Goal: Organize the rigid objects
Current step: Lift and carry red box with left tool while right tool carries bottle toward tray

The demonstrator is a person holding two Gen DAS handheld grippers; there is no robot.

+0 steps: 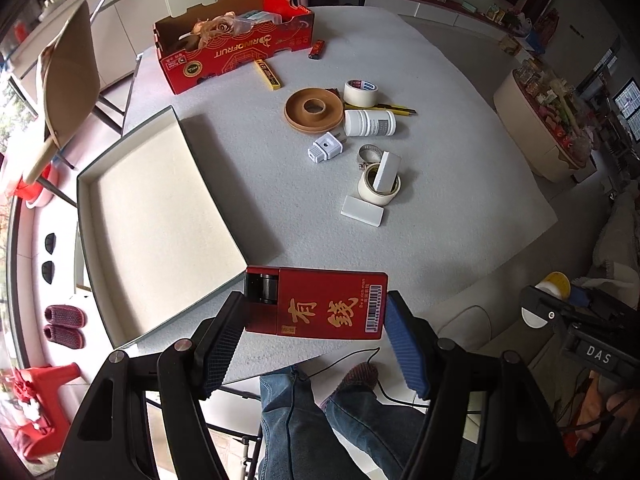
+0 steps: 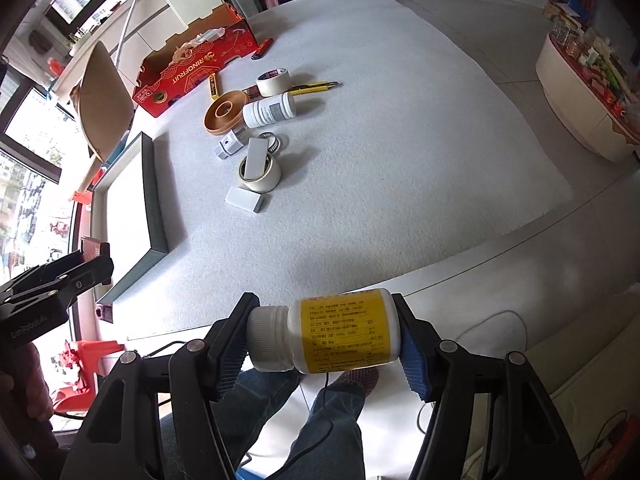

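Grey felt covers the tabletop [image 1: 420, 80], with a kitchen-like room and a tiled floor behind it. An open shallow tray [image 1: 160, 216] with a pale lining sits at the near left of the tabletop, and it holds nothing yet.

Both loads are lifted clear of the tabletop, so the step in hand looks like the carry toward the tray. The left hand-held gripper [image 1: 314, 314] is clamped on a flat red box with gold characters [image 1: 320, 304], pinched by its short ends just off the tray's near right corner. The right hand-held gripper [image 2: 326, 334] grips a white pill bottle with a yellow label [image 2: 324, 332] lying sideways, cap against one pad and base against the other, well to the right of the tray and out past the tabletop's near edge.

Beyond the tray's far right side lies the rest of the clutter: a brown ring-shaped dish [image 1: 314, 110], a white jar [image 1: 370, 123], a white plug adapter [image 1: 326, 147], tape rolls [image 1: 378, 184] and a flat white block [image 1: 363, 211].

Next, I judge, each load should swing over the tray wall, come down low onto the lining, and be let go only once resting. The bottle may roll, so it is best set down against a wall or the box.
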